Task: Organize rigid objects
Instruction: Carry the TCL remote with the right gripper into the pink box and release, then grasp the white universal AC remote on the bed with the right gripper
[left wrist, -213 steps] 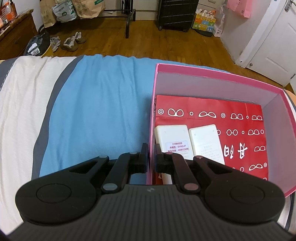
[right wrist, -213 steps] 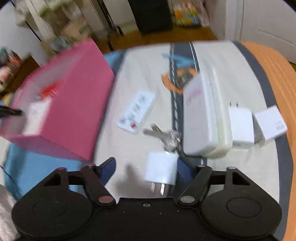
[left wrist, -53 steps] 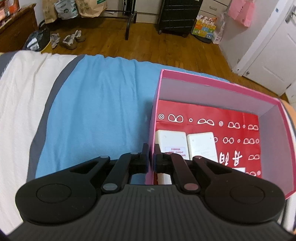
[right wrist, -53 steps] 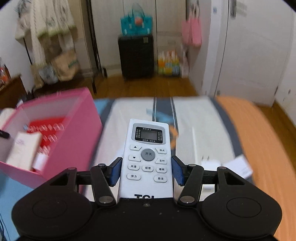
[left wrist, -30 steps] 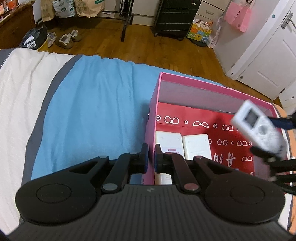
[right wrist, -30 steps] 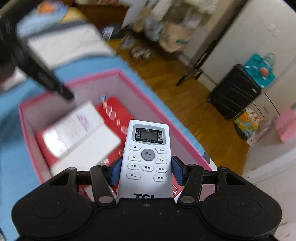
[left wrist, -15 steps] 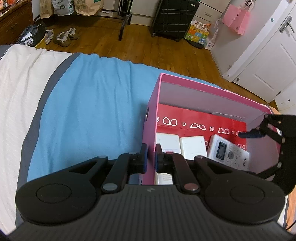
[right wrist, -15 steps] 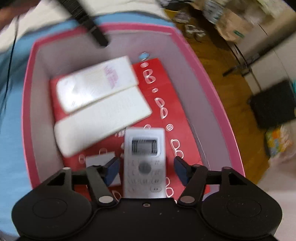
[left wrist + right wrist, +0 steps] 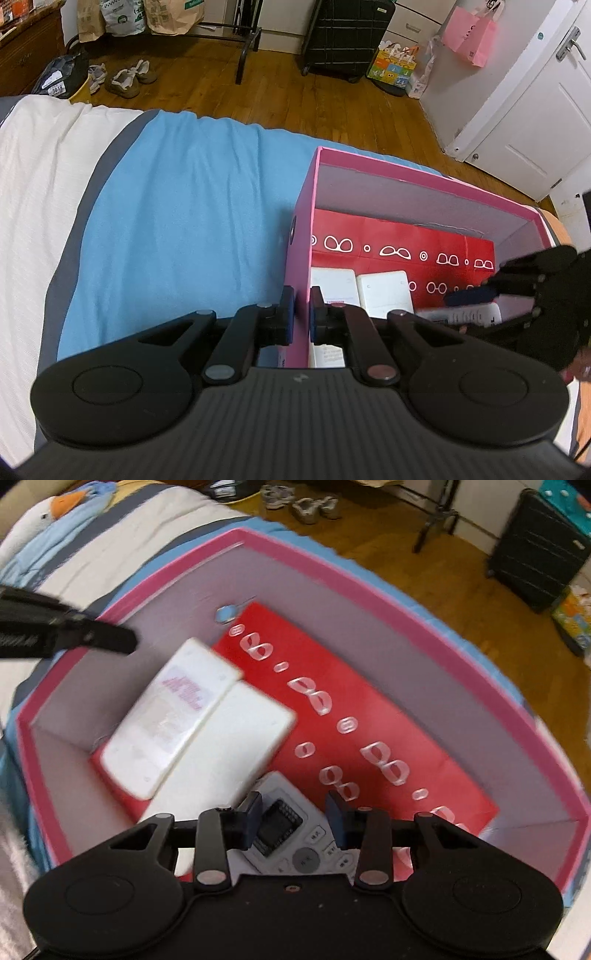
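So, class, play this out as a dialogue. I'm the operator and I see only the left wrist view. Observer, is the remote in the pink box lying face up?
Observer: Yes. The right wrist view shows the remote with its screen and buttons facing up, on the red paper inside the pink box.
Operator: Is the right claw gripping it?
Observer: It seems not. The right claw has its jaws apart above the remote, which lies askew to them.
Operator: What is next to it?
Observer: Its top end is right beside the nearer white box. I cannot tell whether they touch.
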### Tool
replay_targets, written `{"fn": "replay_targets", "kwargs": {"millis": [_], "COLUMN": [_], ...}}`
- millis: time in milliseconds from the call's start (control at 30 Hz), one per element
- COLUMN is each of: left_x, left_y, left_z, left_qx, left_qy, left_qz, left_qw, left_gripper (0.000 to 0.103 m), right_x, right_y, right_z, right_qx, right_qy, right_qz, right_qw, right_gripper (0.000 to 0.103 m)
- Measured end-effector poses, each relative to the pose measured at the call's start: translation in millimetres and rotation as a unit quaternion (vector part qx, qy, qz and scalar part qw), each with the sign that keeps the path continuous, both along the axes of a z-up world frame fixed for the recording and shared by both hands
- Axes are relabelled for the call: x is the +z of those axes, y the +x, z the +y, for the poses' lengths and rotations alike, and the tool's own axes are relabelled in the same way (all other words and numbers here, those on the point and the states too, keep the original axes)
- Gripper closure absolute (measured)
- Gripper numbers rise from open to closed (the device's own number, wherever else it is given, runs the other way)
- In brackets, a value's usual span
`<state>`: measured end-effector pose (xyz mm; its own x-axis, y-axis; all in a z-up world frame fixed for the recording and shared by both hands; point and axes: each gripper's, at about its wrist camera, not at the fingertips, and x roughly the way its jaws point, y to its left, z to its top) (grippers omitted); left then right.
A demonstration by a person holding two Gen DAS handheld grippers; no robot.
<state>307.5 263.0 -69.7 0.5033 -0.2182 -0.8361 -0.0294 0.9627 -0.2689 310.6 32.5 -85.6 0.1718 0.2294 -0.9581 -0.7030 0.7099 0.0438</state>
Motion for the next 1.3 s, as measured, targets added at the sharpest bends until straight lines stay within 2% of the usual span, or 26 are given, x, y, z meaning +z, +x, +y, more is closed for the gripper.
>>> {"fn": "replay_targets", "kwargs": {"millis": [67, 233, 300, 367, 433, 500, 600, 833, 933, 1067, 1133, 1233, 1267, 1300], "left_x": [0, 1, 2, 2, 4, 6, 7, 10, 11, 9, 9, 10, 11, 11], "left_y": [0, 0, 0, 0, -1, -2, -2, -3, -3, -1, -4, -5, -5, -5], "left_z": [1, -1, -3, -4, -6, -8, -11, -16, -21, -24, -26, -27, -28, -28], "left_qx": [0.002, 0.003, 0.003, 0.003, 0.002, -0.001, 0.000, -0.001, -0.002, 0.001, -0.003, -0.008, -0.008, -0.010], "left_qy": [-0.003, 0.003, 0.005, 0.009, 0.015, 0.024, 0.033, 0.054, 0.067, 0.077, 0.081, 0.084, 0.085, 0.087], "left_qz": [0.001, 0.000, 0.001, 0.001, -0.001, -0.005, -0.002, -0.001, -0.001, 0.003, 0.001, -0.003, -0.003, -0.004], "left_qw": [1.0000, 1.0000, 1.0000, 1.0000, 0.9999, 0.9997, 0.9995, 0.9986, 0.9978, 0.9970, 0.9967, 0.9964, 0.9964, 0.9962], "left_gripper": [0.096, 0.096, 0.096, 0.097, 0.097, 0.097, 0.097, 0.097, 0.097, 0.097, 0.097, 0.097, 0.097, 0.097], "right_x": [5, 56, 77, 101, 119, 131, 144, 114, 85, 40, 24, 8, 3, -1], "right_y": [-9, -30, -43, -66, -86, -93, -109, -119, -110, -93, -88, -85, -82, -78], "right_z": [-1, -44, -62, -87, -110, -126, -167, -235, -265, -295, -304, -313, -314, -314], "right_qx": [0.007, -0.052, -0.063, -0.074, -0.081, -0.096, -0.129, -0.178, -0.237, -0.313, -0.329, -0.345, -0.352, -0.353], "right_qy": [0.007, 0.102, 0.120, 0.128, 0.124, 0.117, 0.115, 0.090, 0.091, 0.080, 0.061, 0.057, 0.059, 0.061], "right_qz": [-0.033, -0.099, -0.135, -0.185, -0.219, -0.236, -0.239, -0.221, -0.187, -0.160, -0.156, -0.142, -0.133, -0.127], "right_qw": [0.999, 0.988, 0.981, 0.971, 0.964, 0.960, 0.956, 0.955, 0.949, 0.933, 0.929, 0.926, 0.925, 0.925], "right_gripper": [0.060, 0.057, 0.044, 0.040, 0.040, 0.037, 0.034, 0.034, 0.034, 0.034, 0.034, 0.034, 0.036, 0.043]}}
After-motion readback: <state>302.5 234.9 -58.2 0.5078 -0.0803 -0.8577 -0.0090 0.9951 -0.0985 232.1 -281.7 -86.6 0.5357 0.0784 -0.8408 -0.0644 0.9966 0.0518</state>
